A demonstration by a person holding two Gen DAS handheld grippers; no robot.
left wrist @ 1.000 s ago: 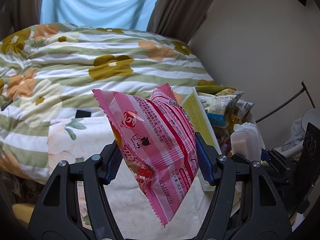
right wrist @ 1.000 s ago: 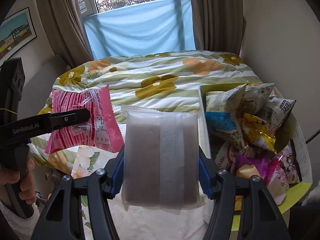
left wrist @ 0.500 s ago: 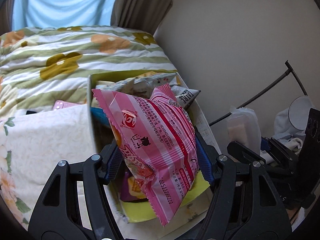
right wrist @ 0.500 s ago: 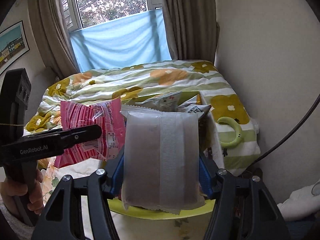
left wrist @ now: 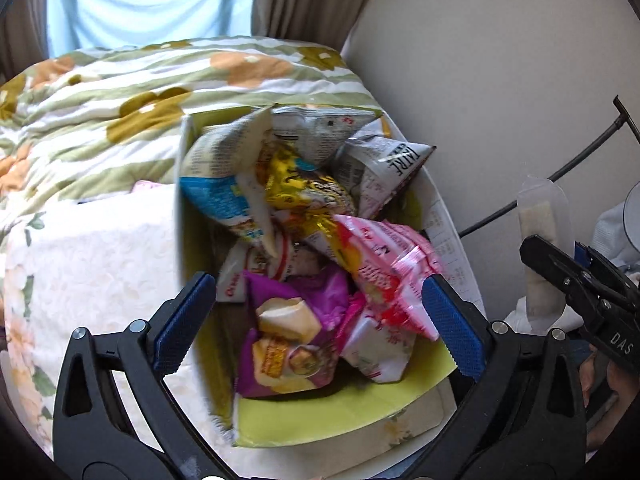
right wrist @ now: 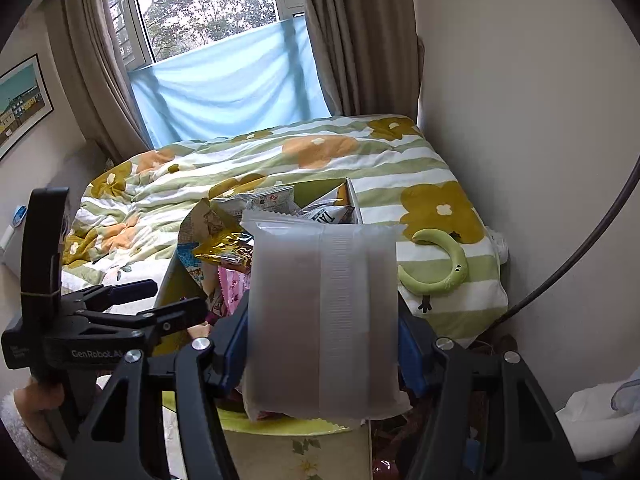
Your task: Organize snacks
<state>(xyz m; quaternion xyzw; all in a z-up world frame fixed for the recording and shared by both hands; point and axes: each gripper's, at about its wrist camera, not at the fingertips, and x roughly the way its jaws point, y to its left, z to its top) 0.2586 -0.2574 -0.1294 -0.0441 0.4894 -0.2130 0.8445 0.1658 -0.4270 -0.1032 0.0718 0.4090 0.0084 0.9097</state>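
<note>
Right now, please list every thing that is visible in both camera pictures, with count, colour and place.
box: one, yellow-green, on the bed's near end, open.
snack packets: a pile, mixed colours, inside the box.
pink striped packet: one, pink, on top of the pile.
purple packet: one, purple, near end of the box.
frosted packet: one, whitish, clamped in the right gripper.
quilt: one, green-striped with flowers, on the bed.
green ring: one, light green, on the quilt right of the box.
framed picture: one, left wall.
left gripper: open, above the box.
right gripper: shut on the frosted packet.
</note>
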